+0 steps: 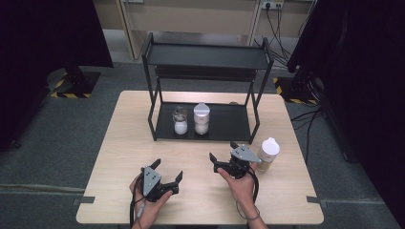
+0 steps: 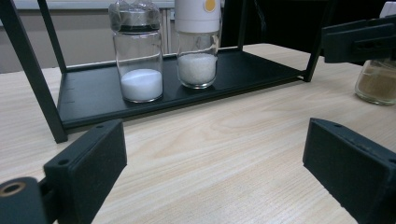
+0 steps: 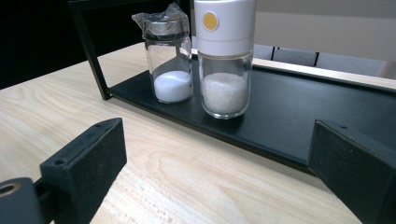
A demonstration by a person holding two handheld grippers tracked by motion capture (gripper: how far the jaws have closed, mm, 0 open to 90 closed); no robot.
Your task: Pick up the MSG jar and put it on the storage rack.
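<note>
A black two-tier rack (image 1: 239, 131) stands at the table's far middle. On its bottom shelf stand a glass shaker with a wrapped silver lid (image 1: 180, 119) (image 2: 138, 56) (image 3: 170, 58) and, to its right, a white-capped glass jar of white grains (image 1: 201, 119) (image 2: 197, 42) (image 3: 225, 58). A third jar with a white cap and brownish contents (image 1: 268, 153) (image 2: 376, 80) stands on the table right of the rack. My left gripper (image 1: 168, 171) (image 2: 215, 163) is open above the near table. My right gripper (image 1: 223, 151) (image 3: 217, 163) is open, close to the brownish jar's left side.
The light wooden table (image 1: 129, 143) has bare room at both sides of the rack. The rack's top shelf (image 1: 205, 56) holds nothing. Dark curtains, a stand base (image 1: 76, 81) and floor cables (image 1: 305, 117) surround the table.
</note>
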